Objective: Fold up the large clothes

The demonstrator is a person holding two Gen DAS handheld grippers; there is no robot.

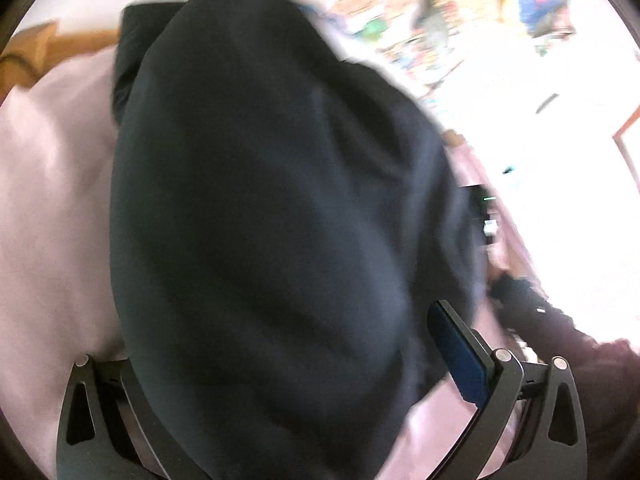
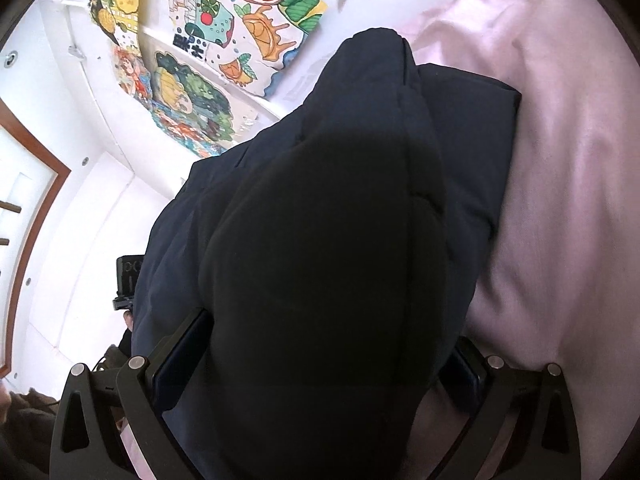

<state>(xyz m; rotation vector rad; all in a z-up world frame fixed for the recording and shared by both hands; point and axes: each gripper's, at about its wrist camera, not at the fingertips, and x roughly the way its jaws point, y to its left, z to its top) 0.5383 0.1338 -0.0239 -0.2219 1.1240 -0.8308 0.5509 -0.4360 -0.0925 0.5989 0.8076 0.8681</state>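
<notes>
A large dark navy padded garment [image 1: 272, 208] fills the left wrist view, draped over my left gripper [image 1: 304, 364]. Its right finger with a blue pad [image 1: 460, 356] stands clear beside the cloth; the left finger is hidden under it, so the jaws look spread. In the right wrist view the same garment [image 2: 340, 240] bulges between my right gripper's [image 2: 332, 364] fingers, with both blue pads [image 2: 180, 356] pressed against its sides. The garment hangs over a pale pink bed sheet [image 2: 560, 200].
The pink sheet [image 1: 52, 208] spreads left of the garment. A wall with colourful fruit drawings [image 2: 240, 40] stands beyond the bed. A wooden-framed door [image 2: 36, 184] is at far left. A small black device [image 2: 128, 280] sits by the garment's left edge.
</notes>
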